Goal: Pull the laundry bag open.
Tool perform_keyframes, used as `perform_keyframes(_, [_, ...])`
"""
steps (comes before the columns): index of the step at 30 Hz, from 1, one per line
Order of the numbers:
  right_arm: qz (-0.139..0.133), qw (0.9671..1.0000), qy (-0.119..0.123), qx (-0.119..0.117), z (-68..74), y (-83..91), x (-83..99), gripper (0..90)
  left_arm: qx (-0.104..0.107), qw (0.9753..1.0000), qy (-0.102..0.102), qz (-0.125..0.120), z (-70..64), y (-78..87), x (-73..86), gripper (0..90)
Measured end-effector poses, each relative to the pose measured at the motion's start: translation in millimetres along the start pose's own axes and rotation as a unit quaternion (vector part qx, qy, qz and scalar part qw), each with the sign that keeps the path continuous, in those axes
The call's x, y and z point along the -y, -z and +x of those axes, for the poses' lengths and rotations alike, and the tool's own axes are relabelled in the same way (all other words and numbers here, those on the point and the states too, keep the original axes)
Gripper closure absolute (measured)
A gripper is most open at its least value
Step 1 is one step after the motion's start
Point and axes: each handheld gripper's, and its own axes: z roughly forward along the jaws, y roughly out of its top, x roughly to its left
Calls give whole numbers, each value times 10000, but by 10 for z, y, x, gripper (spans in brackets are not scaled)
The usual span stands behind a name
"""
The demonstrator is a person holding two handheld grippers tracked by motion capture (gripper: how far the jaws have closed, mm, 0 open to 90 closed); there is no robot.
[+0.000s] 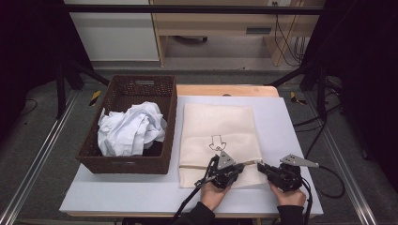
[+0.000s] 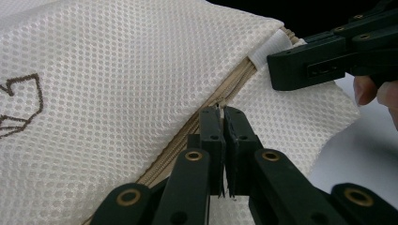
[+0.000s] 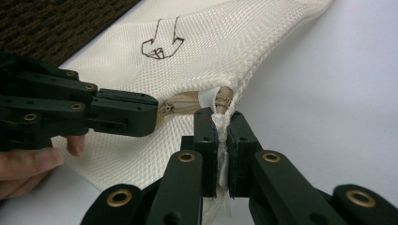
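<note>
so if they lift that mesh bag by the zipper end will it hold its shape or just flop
Probably flops: the mesh bag is thin netting lying flat, apparently empty. Likely light too. The right gripper pinches only its fabric end, so the rest would likely hang and drape.

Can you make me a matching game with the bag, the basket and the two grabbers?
Things:
1. mesh bag
2. basket
3. left gripper
4. right gripper

Descriptions:
A. dark brown, holds crumpled white clothes
B. cream, lies flat on the table, with a small brown drawing
C. shut on the bag's white end tab
D. shut at the tan zipper, on its pull as far as I can tell

Pairs: 1-B, 2-A, 3-D, 4-C
</note>
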Motion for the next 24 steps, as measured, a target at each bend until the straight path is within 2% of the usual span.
perform_keyframes(10, [-42, 10000, 47, 58, 8, 10, -2, 850, -76, 9999, -112, 6, -18, 67, -47, 865])
perform_keyframes(13, [-35, 9999, 53, 115, 25, 1, -5, 851, -111, 9999, -58, 28, -18, 58, -48, 865])
perform_keyframes(20, [28, 9999, 42, 145, 27, -15, -6, 851, -143, 9998, -92, 109, -15, 39, -38, 866])
perform_keyframes(24, [6, 9999, 35, 132, 31, -8, -6, 851, -144, 9998, -83, 48, -18, 62, -38, 866])
